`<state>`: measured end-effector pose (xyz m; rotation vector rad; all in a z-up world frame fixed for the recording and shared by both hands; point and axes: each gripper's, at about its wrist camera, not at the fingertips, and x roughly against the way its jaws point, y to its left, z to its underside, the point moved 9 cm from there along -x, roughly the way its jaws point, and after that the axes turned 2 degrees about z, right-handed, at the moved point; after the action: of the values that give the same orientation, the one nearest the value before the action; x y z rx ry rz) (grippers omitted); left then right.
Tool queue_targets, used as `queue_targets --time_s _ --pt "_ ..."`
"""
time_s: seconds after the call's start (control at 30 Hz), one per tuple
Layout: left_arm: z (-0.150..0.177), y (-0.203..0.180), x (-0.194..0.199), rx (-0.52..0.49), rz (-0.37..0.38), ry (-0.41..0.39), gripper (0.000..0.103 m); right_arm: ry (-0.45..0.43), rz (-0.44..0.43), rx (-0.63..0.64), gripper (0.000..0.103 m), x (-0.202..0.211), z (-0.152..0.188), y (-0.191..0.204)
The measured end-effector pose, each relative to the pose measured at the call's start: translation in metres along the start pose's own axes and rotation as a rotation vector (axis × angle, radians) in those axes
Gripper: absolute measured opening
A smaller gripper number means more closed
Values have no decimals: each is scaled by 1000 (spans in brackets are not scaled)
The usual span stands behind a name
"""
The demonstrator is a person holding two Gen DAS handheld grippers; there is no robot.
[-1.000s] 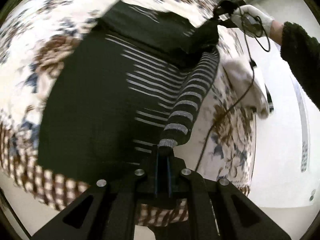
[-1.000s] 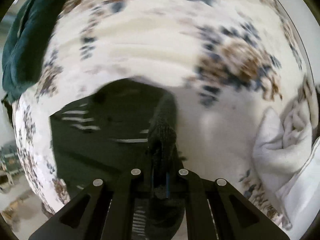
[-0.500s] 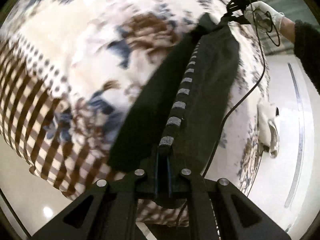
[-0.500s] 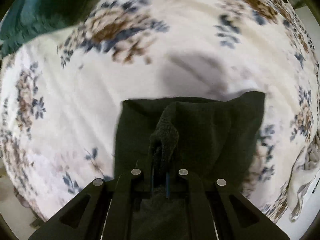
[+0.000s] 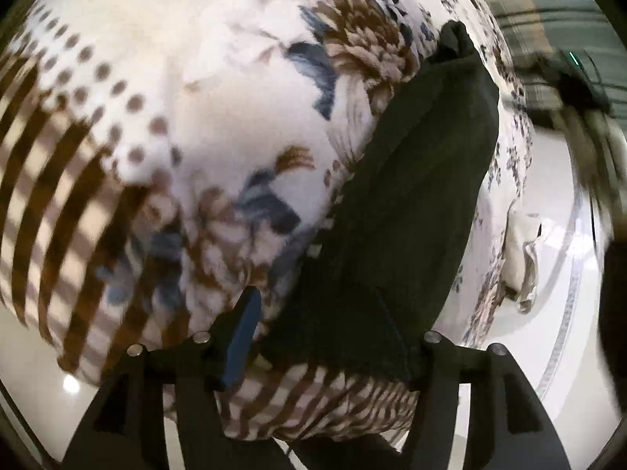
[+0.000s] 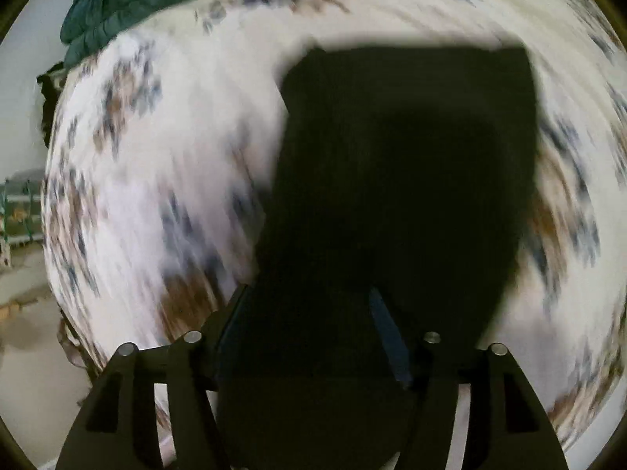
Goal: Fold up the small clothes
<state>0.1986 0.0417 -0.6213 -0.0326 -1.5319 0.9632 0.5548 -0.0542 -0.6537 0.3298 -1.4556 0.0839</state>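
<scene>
Dark garment (image 5: 411, 203) lies folded into a long narrow strip on the floral bedspread (image 5: 203, 117), its near end hanging at the bed's patterned edge. A second ago it was spread wider, with a striped sleeve pinched in the left claw and its far end lifted by the right one; half a second ago both claws still gripped it, carrying one half over the other. Now the fold has been laid down and both claws are letting go.

On the left, the left claw (image 5: 313, 337) has its jaws opening: the blue pad of one finger (image 5: 241, 337) stands clear of the cloth, and the near end of the garment lies loose between the two fingers, not pressed. On the right, the right claw (image 6: 309, 337) is likewise opening over the other end of the same garment, which lies flat and dark on the bedspread between the spread fingers; that view is blurred by motion, so the cloth's edges are soft.

I judge this lengthwise fold finished, and that a crosswise fold, or a light smoothing, probably remains.

Counted: one dark garment, two claws, one pale bundle of cloth (image 5: 521, 262) at the bed's right edge, one dark green quilted thing (image 6: 117, 4) at the bed's far corner, one bed.
</scene>
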Motion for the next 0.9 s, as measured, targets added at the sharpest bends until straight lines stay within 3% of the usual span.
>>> queue_targets --time_s 0.1,0.17,0.27,0.33,0.37,0.4,0.43,0.53,0.63,0.67,0.73,0.77,0.8,0.9 --pt "-4 -6 -20 -69 -38 41 56 69 16 -66 66 -20 102 -37" --pt "-3 -10 -31 -114 -69 61 54 151 -28 -162 66 -44 179 -56" --pt "1 -13 -42 -169 -135 75 6 277 -107 -294 66 -87 277 -69" --pt "3 -15 -38 -173 -139 58 6 318 -177 -346 66 -108 321 -67" --pt "4 -16 -33 -179 -146 53 6 320 -221 -362 57 -115 340 -62" --pt "6 -17 -29 -180 -148 52 6 307 -256 -378 23 -119 351 -57" --pt "7 -16 -24 -178 -152 55 6 295 -262 -383 7 -121 362 -54" --pt "12 0 -22 -176 -211 107 4 283 -196 -356 7 -120 384 -56" --pt "12 -2 -10 -169 -206 156 9 277 -233 -373 8 -107 384 -58" --pt "8 -10 1 -200 -210 141 18 263 -255 -379 13 -98 379 -60" --pt "-4 -29 18 -252 -183 109 40 228 -309 -395 37 -78 365 -64" --pt "-18 -41 25 -267 -160 82 56 185 -336 -411 55 -64 351 -69" --pt "-36 -54 29 -274 -133 46 60 141 -348 -423 58 -51 336 -75" --pt "-104 -99 23 -285 -20 -28 60 19 -373 -430 59 -17 280 -95"
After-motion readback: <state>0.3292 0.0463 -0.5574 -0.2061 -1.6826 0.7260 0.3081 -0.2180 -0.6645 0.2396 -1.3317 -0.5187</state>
